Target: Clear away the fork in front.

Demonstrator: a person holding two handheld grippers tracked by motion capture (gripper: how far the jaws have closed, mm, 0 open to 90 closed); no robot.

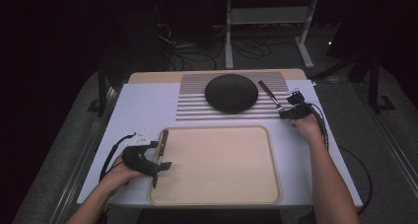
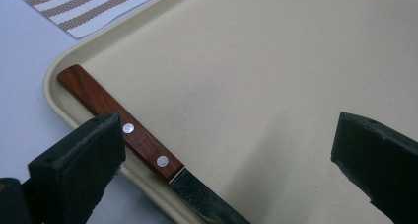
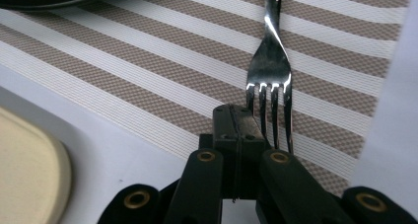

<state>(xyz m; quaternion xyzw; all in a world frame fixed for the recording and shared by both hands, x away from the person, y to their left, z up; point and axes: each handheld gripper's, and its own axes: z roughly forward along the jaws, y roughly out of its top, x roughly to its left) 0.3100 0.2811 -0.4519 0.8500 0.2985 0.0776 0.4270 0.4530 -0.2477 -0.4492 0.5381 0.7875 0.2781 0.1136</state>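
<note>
Knife (image 2: 129, 135): polished wood handle; fork (image 3: 270, 71): glossy metal; tray (image 1: 222, 165): matt.

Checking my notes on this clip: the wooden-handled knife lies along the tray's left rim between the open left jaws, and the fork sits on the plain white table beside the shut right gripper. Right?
One slip: the fork lies on the striped placemat, not on the plain white table, as the right gripper view shows. The knife does lie along the tray's left rim between the open left gripper's jaws, and the right gripper is shut.

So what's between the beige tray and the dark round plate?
In the high view, a bare stretch of the striped brown-and-white placemat lies between the beige plastic tray and the dark round plate; nothing rests on it.
</note>
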